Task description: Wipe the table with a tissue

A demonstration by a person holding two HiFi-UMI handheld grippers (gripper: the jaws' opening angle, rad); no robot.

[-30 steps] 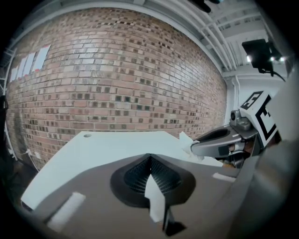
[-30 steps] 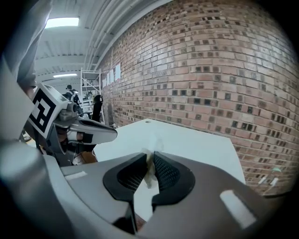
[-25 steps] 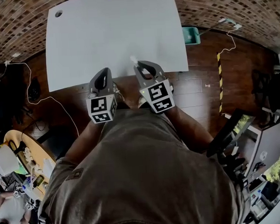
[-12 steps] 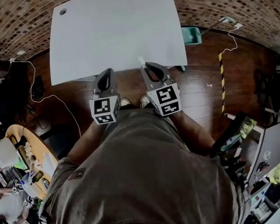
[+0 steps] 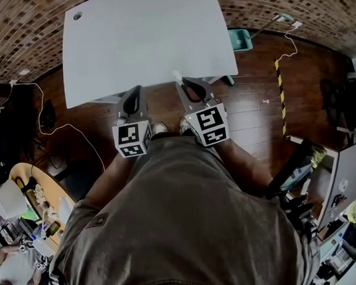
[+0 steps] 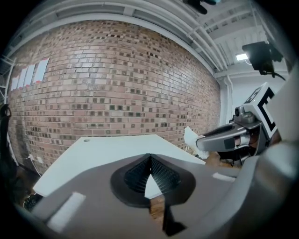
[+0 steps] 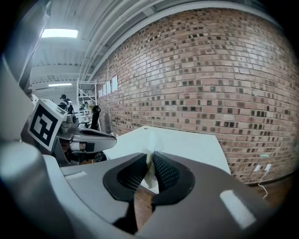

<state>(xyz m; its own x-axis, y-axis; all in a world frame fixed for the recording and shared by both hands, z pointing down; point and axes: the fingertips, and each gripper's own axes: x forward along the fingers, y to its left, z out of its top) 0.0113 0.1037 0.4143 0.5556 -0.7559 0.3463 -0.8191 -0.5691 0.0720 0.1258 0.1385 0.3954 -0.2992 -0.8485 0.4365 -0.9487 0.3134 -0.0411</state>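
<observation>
The white table [image 5: 143, 39] lies ahead of me, seen from above in the head view. A small white tissue [image 5: 176, 76] sticks out past the tip of my right gripper [image 5: 181, 82], which is shut on it just off the table's near edge. In the right gripper view the tissue [image 7: 149, 164] is pinched between the two pads. The left gripper view shows the same tissue [image 6: 190, 138] at the right gripper's tip. My left gripper [image 5: 136, 90] is shut with nothing in it, held beside the right one at the near edge.
Dark wooden floor [image 5: 254, 111] surrounds the table, with a brick wall [image 5: 17, 28] behind. A teal bin [image 5: 240, 39] stands at the table's right. A cable [image 5: 64, 127] trails on the floor at left. A cluttered desk [image 5: 26, 200] lies at lower left.
Both grippers have drawn back from over the table to its near edge. The right one still holds the tissue.
</observation>
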